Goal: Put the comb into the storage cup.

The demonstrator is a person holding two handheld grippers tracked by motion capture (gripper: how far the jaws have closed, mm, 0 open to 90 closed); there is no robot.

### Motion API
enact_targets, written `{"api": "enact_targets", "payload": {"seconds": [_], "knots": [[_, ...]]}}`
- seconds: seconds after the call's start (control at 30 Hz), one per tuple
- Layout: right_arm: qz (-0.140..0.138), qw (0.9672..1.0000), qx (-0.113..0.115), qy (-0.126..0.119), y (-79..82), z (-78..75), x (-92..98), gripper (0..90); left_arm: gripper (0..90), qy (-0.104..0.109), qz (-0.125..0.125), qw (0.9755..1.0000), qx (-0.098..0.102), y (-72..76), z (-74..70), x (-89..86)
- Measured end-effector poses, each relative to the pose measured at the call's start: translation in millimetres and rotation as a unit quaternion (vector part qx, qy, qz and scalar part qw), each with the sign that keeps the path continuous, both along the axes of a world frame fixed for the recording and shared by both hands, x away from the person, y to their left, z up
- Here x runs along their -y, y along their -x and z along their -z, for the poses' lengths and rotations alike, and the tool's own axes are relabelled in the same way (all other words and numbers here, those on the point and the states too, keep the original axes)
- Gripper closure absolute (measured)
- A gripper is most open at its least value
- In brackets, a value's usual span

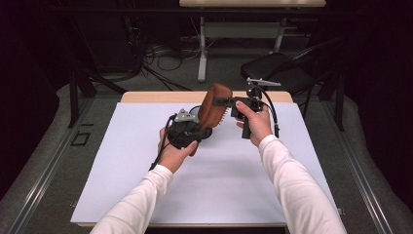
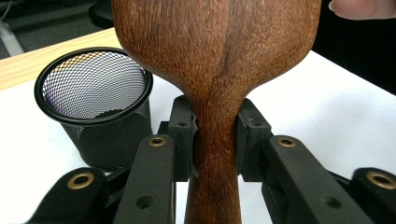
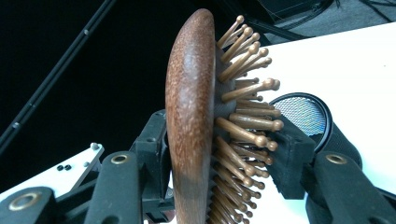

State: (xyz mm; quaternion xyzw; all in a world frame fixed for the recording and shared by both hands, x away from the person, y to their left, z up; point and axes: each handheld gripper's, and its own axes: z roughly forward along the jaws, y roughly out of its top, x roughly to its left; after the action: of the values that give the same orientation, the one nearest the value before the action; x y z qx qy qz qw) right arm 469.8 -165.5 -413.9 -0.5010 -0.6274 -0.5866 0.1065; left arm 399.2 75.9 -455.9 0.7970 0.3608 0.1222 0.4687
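White table cover point(image 1: 204, 195) lies bare around both hands, with a black mesh cup point(image 2: 95, 107) just behind. Left gripper point(image 1: 187, 130) clamps the dark brown wooden paddle hairbrush point(image 1: 213, 105) at its narrow neck, held above the table; right gripper point(image 1: 225, 101) pinches the head, one pad on the back, one on the wooden bristle pins.

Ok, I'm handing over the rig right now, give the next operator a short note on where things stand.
Left gripper: shut on the wooden hairbrush at its neck, holding it up above the table.
Right gripper: jaws around the brush head, one on the wooden back, one against the bristles.
Black mesh cup: upright on the table beside the brush, nothing visible in it.
Done: brush lifted, both grippers on it.
Left: probably hand it to the right gripper, then into the cup.
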Motion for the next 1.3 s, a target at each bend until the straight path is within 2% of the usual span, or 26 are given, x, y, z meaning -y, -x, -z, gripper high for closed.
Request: {"api": "enact_targets", "payload": {"seconds": [0.43, 0.9, 1.3], "knots": [[0.003, 0.9993, -0.018, -0.034, -0.7, 6.1, 3.3, 49.9, 71.7, 0.004, -0.001, 1.0, 0.002, 0.9, -1.9, -1.5], [0.012, 0.9989, -0.02, -0.041, 0.0, 5.1, 3.6, 51.4, 70.3, 0.011, -0.008, 0.9999, 0.008, 0.9, -2.8, -2.8], [0.026, 0.9986, -0.02, -0.042, 0.0, 5.2, 5.7, 51.7, 63.8, 0.021, -0.005, 0.9997, 0.008, 2.0, -2.3, -0.8]]}}
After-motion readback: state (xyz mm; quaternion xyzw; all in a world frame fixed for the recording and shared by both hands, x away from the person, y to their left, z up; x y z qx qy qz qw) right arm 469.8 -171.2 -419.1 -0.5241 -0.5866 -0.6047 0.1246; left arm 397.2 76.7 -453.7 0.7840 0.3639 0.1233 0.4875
